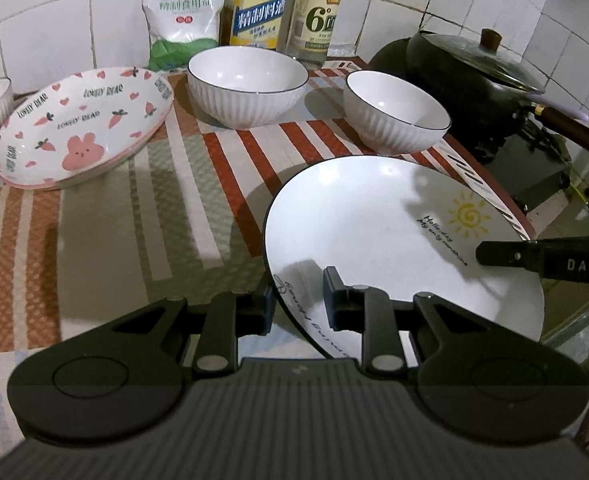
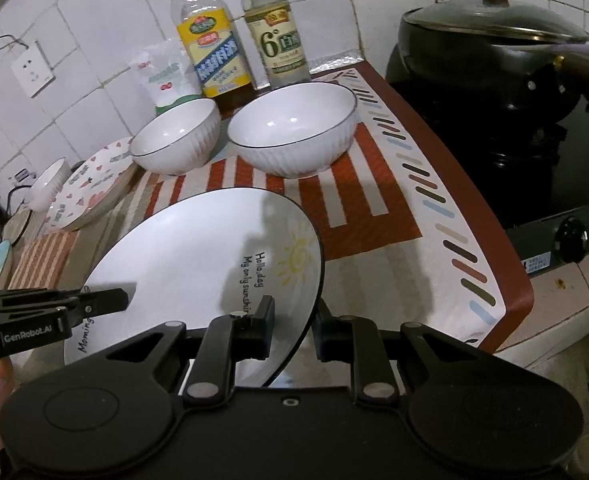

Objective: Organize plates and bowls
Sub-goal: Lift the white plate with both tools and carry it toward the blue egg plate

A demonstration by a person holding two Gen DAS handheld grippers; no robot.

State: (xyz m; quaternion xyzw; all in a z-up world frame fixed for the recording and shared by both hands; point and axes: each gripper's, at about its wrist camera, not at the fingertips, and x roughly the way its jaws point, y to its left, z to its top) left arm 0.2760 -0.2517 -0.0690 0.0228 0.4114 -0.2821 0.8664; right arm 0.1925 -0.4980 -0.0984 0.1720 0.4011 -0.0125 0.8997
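While both grippers pinch white plate (image 1: 374,216) by opposite rims, jaws narrow, left gripper (image 1: 300,300) and right gripper (image 2: 294,328) hold it above worktop (image 1: 134,208). Bowls, pink plate (image 1: 82,128) not stacked; most work left.

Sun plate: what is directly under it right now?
Under the sun plate, gripped at opposite rims by the left gripper and right gripper, lies the striped cloth. The patch beneath the plate is hidden; contact cannot be judged.
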